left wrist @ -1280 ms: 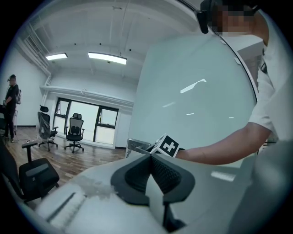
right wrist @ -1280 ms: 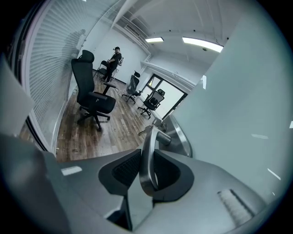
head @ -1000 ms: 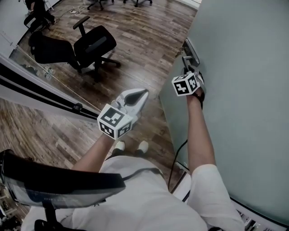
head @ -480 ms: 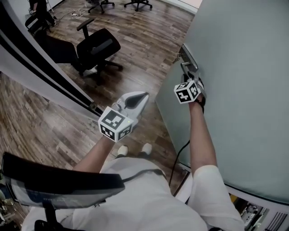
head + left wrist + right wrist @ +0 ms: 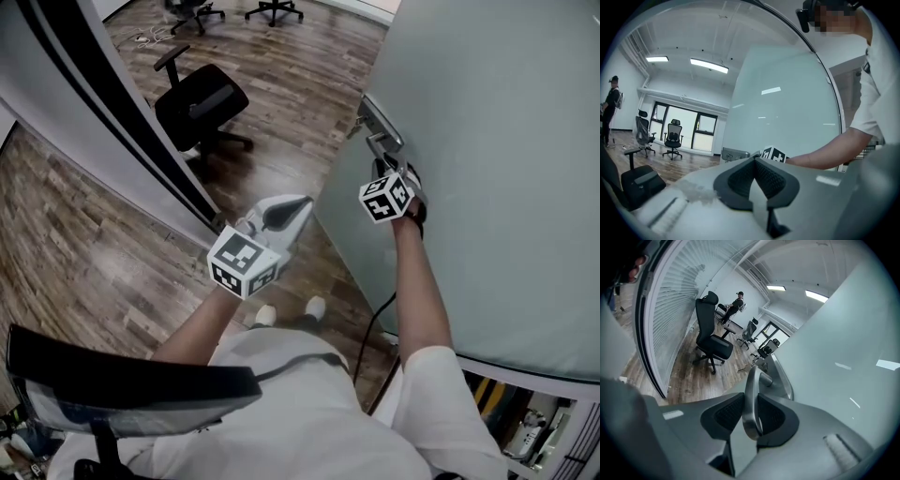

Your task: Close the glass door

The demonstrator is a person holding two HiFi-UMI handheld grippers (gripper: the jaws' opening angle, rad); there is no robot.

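The glass door (image 5: 487,141) runs off view (top, right).

Top: a plain white short-sleeved shirt (image 5: 309,412) was worn
Feet: white shoes (image 5: 317,307)
Left gripper (image 5: 300,202): pale grey shell, black-and-white marker cube (image 5: 244,261)
Right gripper (image 5: 382,169): matching cube
Lead: thin black cable (image 5: 372,328)

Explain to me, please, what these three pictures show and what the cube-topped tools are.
A person holds a two-jaw gripper in each hand; the marker cubes belong to them. The head view looks down from the person's head; the other two come from cameras riding on each gripper. The right gripper clamps the metal handle of the frosted glass door, its jaws having just eased slightly wider. The left gripper is shut, empty. Below lie a wood floor and an office chair.
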